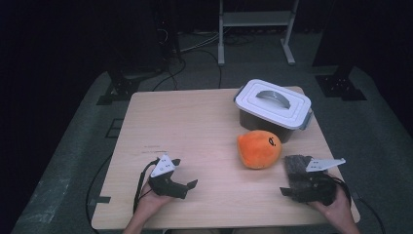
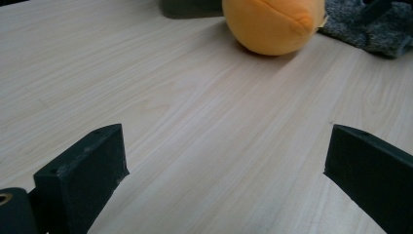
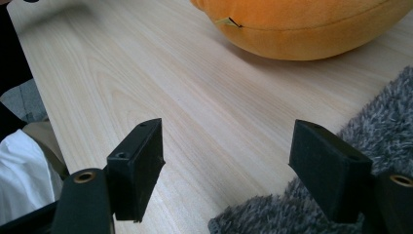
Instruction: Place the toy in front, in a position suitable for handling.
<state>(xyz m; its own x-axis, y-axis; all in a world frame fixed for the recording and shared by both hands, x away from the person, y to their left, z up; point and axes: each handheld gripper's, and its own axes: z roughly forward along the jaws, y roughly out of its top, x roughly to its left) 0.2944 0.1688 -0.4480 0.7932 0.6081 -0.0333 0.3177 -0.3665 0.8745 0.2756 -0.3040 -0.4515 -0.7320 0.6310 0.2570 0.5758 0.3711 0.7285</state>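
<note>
Orange plush (image 3: 311,29) just ahead of right claw (image 3: 234,165), apart.

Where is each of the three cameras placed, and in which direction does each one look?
High view: above the person's side, looking forward and down on the table; both hands show, with the left gripper and the right gripper.
Left gripper view: rides low on the left gripper, looking across the wood at the orange plush toy; its two open jaws show.
Right gripper view: rides on the right gripper, beside the grey fuzzy cloth; its open jaws show.
All three views share the toy and the cloth.
</note>
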